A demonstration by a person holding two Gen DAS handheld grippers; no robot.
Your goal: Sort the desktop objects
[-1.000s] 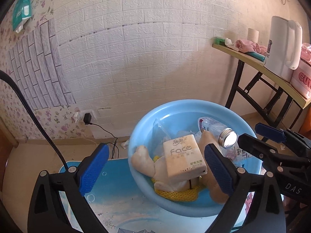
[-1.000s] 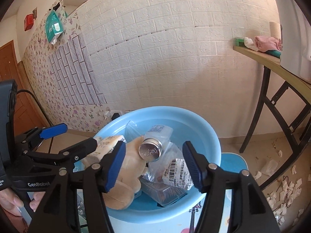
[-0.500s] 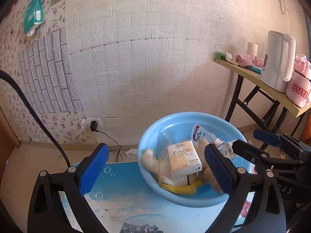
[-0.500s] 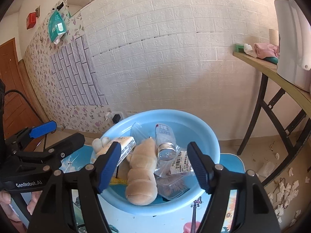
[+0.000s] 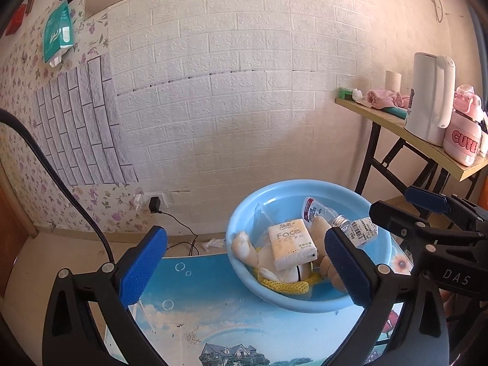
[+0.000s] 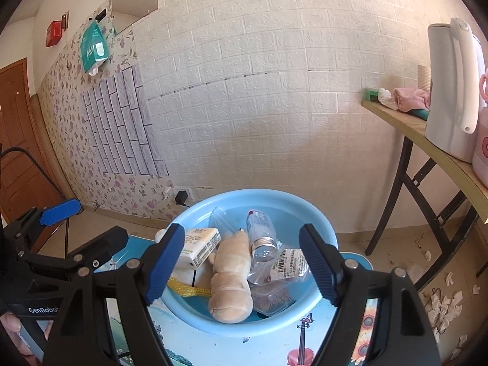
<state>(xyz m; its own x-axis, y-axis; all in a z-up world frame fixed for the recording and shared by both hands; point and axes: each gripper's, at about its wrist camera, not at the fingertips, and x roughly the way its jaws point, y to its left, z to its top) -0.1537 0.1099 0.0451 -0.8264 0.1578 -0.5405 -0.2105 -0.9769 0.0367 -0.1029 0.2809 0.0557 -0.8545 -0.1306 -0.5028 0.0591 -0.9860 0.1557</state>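
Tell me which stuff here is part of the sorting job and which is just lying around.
Part of the job:
blue basin
tissue pack
plush toy
plastic bottle
barcoded plastic bag
yellow mesh

Just lying about:
white kettle
pink cup
pink cloth
wall charger

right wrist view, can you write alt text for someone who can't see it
An open right gripper hangs above a light blue basin holding a beige plush toy, a tissue pack, a plastic bottle and clear bags. A white brick wall stands behind; the left gripper shows at left.
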